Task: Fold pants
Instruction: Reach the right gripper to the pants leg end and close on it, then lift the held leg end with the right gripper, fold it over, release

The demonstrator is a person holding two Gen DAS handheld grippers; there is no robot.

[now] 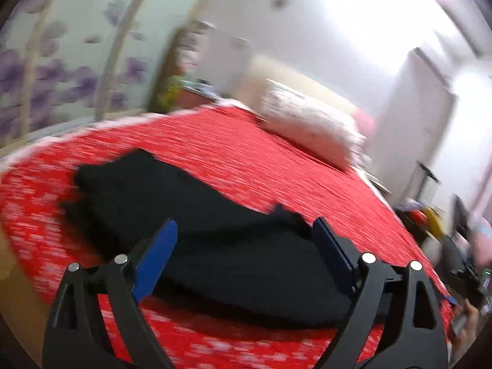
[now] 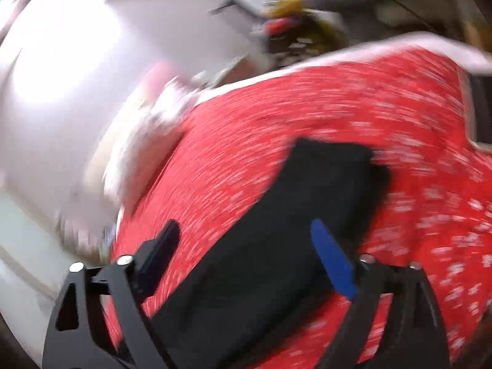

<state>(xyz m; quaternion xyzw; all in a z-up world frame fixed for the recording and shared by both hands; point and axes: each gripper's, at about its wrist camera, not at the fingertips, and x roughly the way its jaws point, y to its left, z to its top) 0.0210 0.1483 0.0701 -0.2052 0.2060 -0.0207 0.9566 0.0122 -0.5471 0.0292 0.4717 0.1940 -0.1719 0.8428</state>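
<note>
Black pants (image 1: 196, 233) lying flat on the red bedspread (image 1: 276, 166), already looking folded into a long narrow band, though motion blur hides the layers. Left gripper (image 1: 244, 246) spread wide, nothing between its blue fingers (image 1: 156, 258), hanging just above the near long edge of the cloth. From the left view, long axis running from far left to near right, across the line of the fingers, so broadside on. Right gripper (image 2: 246, 246) likewise wide open and empty, poised above one end of the band; from the right view, long axis stretching away almost straight ahead to the far end (image 2: 332, 160). Hard to call which is nearer; both close over the cloth, contact not discernible. Probably next: right taking the near end and carrying it lengthwise toward the far end. Pale pillow (image 1: 310, 129) well apart at the bed's head.
</note>
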